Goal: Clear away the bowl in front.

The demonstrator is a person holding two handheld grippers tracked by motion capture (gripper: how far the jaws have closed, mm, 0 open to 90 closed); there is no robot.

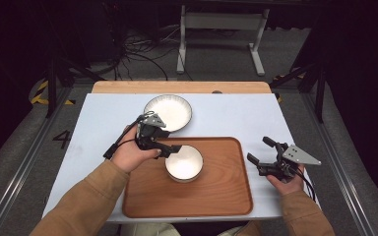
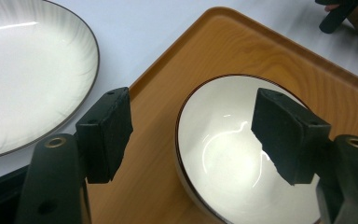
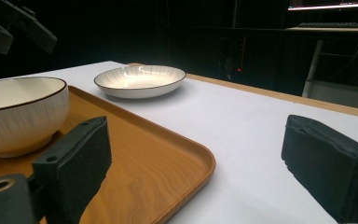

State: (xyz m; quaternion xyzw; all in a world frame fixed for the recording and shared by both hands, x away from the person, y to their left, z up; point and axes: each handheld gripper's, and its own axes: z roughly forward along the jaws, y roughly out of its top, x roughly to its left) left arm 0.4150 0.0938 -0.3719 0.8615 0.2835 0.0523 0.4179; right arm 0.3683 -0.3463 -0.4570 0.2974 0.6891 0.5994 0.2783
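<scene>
The bowl [image 1: 184,163] sits upright on the tray [image 1: 226,196], near its far left corner, so that piece looks placed. The left gripper [image 1: 170,149] hovers over the bowl's near rim with jaws spread wide, one pad [image 2: 106,130] outside the rim and the other above the inside, gripping nothing. The plate [image 1: 168,112] lies on the table [image 1: 98,128] just beyond the tray (likely the piece left to move). The right gripper [image 1: 261,152] waits off the tray's right edge, jaws apart and empty.
</scene>
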